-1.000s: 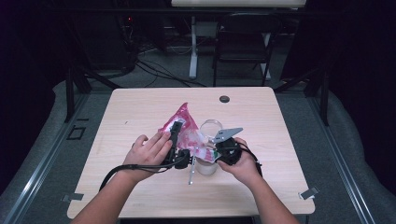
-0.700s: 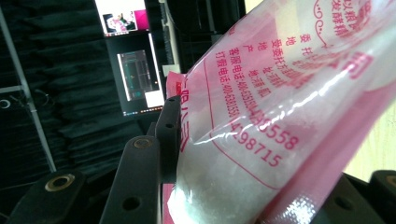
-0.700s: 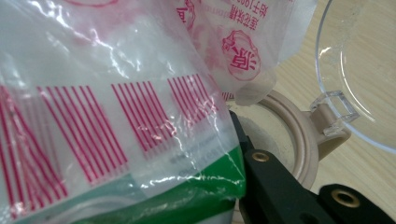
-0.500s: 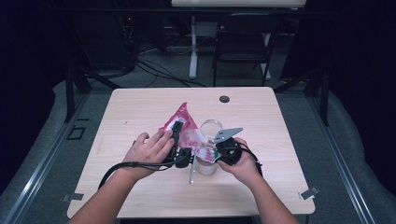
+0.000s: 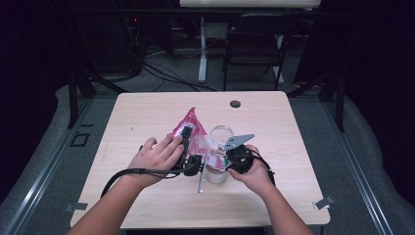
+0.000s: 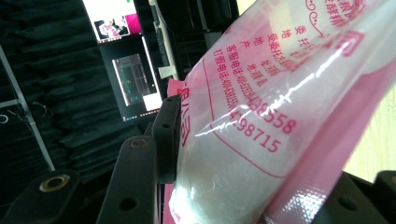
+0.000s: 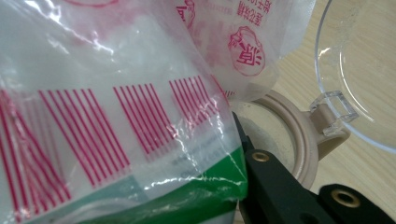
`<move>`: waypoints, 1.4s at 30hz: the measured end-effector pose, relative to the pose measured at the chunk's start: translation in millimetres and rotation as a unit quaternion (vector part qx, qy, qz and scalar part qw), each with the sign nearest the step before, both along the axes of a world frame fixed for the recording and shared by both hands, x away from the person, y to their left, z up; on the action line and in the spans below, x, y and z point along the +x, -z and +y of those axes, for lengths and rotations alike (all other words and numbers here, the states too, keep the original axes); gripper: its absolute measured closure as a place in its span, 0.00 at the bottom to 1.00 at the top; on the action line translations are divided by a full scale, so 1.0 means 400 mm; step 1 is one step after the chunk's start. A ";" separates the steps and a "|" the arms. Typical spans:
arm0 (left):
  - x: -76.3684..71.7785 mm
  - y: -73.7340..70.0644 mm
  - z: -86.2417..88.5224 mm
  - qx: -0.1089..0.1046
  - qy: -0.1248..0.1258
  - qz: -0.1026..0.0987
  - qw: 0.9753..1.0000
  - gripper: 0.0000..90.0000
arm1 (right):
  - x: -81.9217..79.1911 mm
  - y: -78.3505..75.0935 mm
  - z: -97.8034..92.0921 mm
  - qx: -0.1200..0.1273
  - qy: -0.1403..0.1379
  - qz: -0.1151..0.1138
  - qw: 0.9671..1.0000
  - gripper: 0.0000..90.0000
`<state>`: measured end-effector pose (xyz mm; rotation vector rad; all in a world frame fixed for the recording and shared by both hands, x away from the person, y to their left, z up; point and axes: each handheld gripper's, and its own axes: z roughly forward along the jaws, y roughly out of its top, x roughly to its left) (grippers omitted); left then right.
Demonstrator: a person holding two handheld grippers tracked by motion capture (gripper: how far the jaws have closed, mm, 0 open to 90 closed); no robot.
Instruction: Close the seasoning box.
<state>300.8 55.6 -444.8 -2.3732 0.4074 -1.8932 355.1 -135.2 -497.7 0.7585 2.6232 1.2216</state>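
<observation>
A pink and clear plastic bag point(image 5: 192, 128) of white powder is held up over the table between both grippers. My left gripper point(image 5: 191, 149) is shut on the bag point(image 6: 261, 116), which bulges between its two black jaws. My right gripper point(image 5: 229, 159), with its grey plate on top, grips the bag's point(image 7: 116, 93) other end; one jaw shows against the green strip and the other is hidden behind the plastic. Below the bag stands a jar point(image 5: 216, 172) with a beige rim point(image 7: 292, 135), its clear hinged lid point(image 7: 359, 70) flipped open. White powder lies inside the jar.
A thin metal utensil point(image 5: 199, 182) lies on the light wooden table point(image 5: 293, 196) in front of the jar. A small black disc point(image 5: 235, 104) sits near the far edge. A chair point(image 5: 254, 44) and cables are on the floor beyond.
</observation>
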 end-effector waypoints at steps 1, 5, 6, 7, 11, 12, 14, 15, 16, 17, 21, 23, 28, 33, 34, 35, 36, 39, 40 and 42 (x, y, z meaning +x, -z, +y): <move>0.000 0.000 0.001 0.000 0.000 0.000 1.000 0.68 | 0.000 0.000 0.000 0.000 0.000 0.000 1.000 1.00; 0.003 0.005 0.006 -0.001 -0.003 0.007 1.000 0.67 | 0.000 0.001 0.000 -0.004 0.000 -0.001 1.000 1.00; 0.003 0.005 0.006 0.000 -0.004 0.007 1.000 0.67 | 0.000 0.001 0.001 -0.005 0.001 -0.001 1.000 1.00; 0.003 0.006 0.006 0.000 -0.005 0.007 1.000 0.67 | 0.000 0.001 0.001 -0.006 0.001 -0.001 1.000 1.00; 0.004 0.010 0.009 -0.002 -0.006 0.009 1.000 0.67 | -0.001 0.002 0.003 -0.011 0.000 -0.002 1.000 1.00; 0.004 0.010 0.009 -0.002 -0.006 0.008 1.000 0.67 | -0.001 0.002 0.003 -0.011 0.000 -0.003 1.000 1.00; 0.005 0.010 0.010 -0.001 -0.007 0.007 1.000 0.66 | -0.001 0.002 0.004 -0.010 0.001 -0.003 1.000 1.00; 0.006 0.012 0.011 -0.006 -0.007 0.009 1.000 0.66 | -0.002 0.002 0.004 -0.010 0.001 -0.003 1.000 1.00; 0.006 0.012 0.011 -0.005 -0.007 0.008 1.000 0.66 | -0.002 0.002 0.004 -0.010 0.001 -0.004 1.000 1.00; 0.006 0.012 0.011 -0.005 -0.008 0.009 1.000 0.65 | -0.002 0.002 0.004 -0.010 0.001 -0.004 1.000 1.00; 0.008 0.012 0.012 -0.008 -0.010 0.010 1.000 0.64 | -0.002 0.001 0.004 -0.012 0.000 -0.004 1.000 1.00; 0.008 0.013 0.012 -0.009 -0.010 0.010 1.000 0.64 | -0.002 0.001 0.003 -0.008 0.003 -0.004 1.000 1.00; 0.007 0.015 0.012 -0.011 -0.011 0.012 1.000 0.64 | -0.002 0.000 0.002 -0.009 0.002 -0.004 1.000 1.00; 0.008 0.021 0.016 -0.015 -0.014 0.017 1.000 0.64 | -0.003 -0.001 0.002 -0.010 0.002 -0.006 1.000 1.00; 0.009 0.024 0.019 -0.017 -0.016 0.019 1.000 0.65 | -0.003 0.000 0.003 -0.008 0.004 -0.008 1.000 1.00; 0.009 0.026 0.020 -0.019 -0.018 0.021 0.999 0.65 | -0.004 -0.001 0.002 -0.008 0.004 -0.009 1.000 1.00; 0.009 0.027 0.022 -0.021 -0.019 0.022 0.999 0.65 | -0.003 -0.002 0.002 -0.009 0.003 -0.009 1.000 1.00; 0.009 0.030 0.025 -0.025 -0.022 0.028 0.999 0.67 | -0.003 -0.002 0.002 -0.009 0.003 -0.009 1.000 1.00; 0.010 0.034 0.028 -0.030 -0.026 0.032 0.999 0.67 | -0.004 -0.002 0.002 -0.010 0.003 -0.009 1.000 1.00; 0.011 0.038 0.031 -0.037 -0.028 0.037 0.998 0.67 | -0.003 -0.003 0.001 -0.012 0.002 -0.010 1.000 1.00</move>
